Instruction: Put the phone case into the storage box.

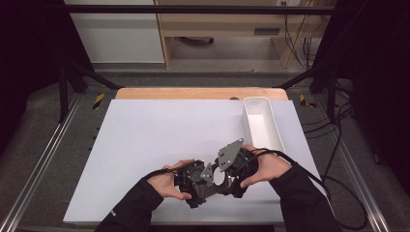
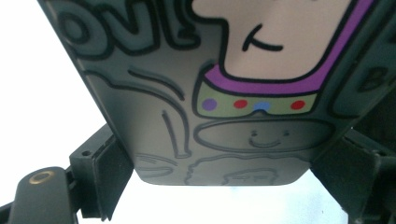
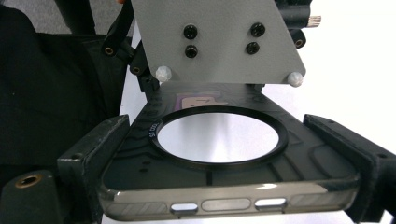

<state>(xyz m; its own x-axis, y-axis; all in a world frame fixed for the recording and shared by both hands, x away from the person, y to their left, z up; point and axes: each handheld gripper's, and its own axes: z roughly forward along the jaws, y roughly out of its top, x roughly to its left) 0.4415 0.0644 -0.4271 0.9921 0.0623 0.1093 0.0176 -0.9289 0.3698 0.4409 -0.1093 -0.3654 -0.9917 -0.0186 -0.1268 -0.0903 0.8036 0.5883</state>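
While both hands met low in the centre of the high view, the left gripper and the right gripper pressed close together over the white tabletop, a phone case caught between them. In the left gripper view, the phone case filled the upper frame, its dark back printed with cartoon outlines, a purple band and coloured dots, and both black jaws sat against its side edges. In the right gripper view, the phone case lay flat with a black ring around a round opening, port cutouts along the lower edge, and the jaws clamped on its two sides. A grey plate of the other gripper stood above it. A white tray rested at the tabletop's upper right, apart from the hands.
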